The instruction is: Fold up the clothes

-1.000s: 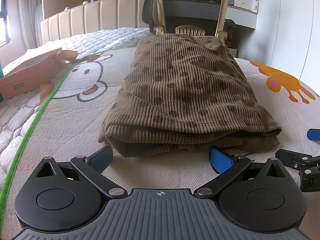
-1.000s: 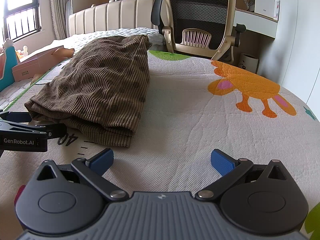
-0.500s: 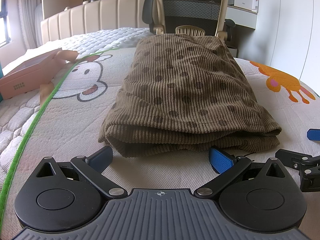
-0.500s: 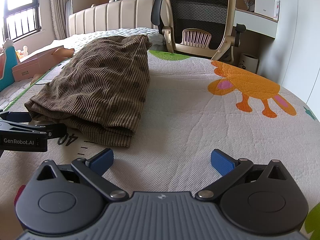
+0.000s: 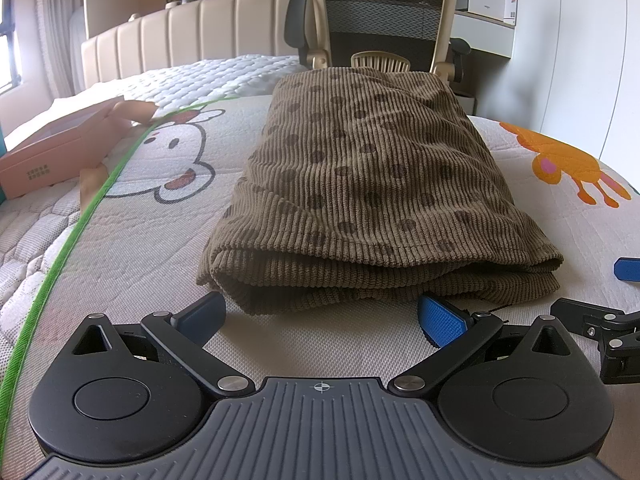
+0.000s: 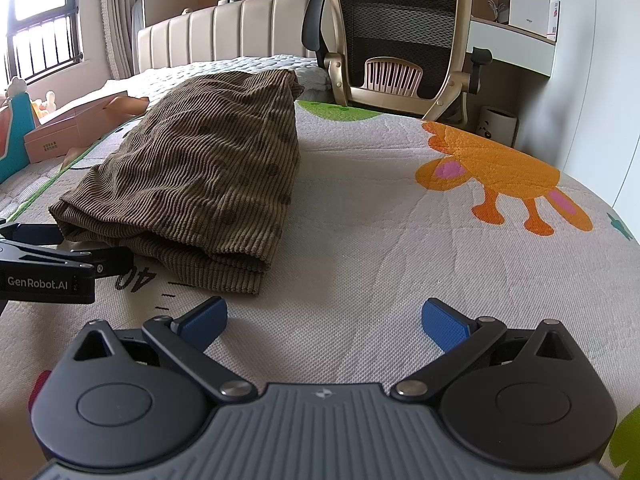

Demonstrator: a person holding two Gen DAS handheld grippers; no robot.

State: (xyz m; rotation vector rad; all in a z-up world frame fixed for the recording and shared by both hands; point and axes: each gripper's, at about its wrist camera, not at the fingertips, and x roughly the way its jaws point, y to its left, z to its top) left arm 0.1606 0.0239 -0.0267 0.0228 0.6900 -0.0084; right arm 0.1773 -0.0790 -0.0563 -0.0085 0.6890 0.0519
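Garment: brown dotted corduroy garment [image 5: 360,184] lies folded in layers on the bed [image 6: 380,248], near edge facing both tools.
Left tool [image 5: 320,314]: fingers apart, empty, just short of the near edge.
Right tool [image 6: 324,318]: fingers apart, empty, right of the garment.
Change: none over the last second; both tools hold position.
Meaning: folding looks finished or paused.

folded garment [image 5: 372,184]: brown corduroy cloth, ribbed, matt, darker dots woven or printed in. mat [image 6: 380,232] under it: quilted textile, fine pebbled weave, printed cartoon figures, no shine. left gripper [image 5: 322,314]: matt black plastic arms, bright metal pivot pins, blue ridged rubbery pads. right gripper [image 6: 324,320]: same build, grey ribbed plastic body. box [image 5: 52,152]: pink cardboard, dull. chair [image 6: 400,40]: black mesh back, glossy cream plastic frame. headboard [image 5: 184,36]: smooth padded, leather-like.
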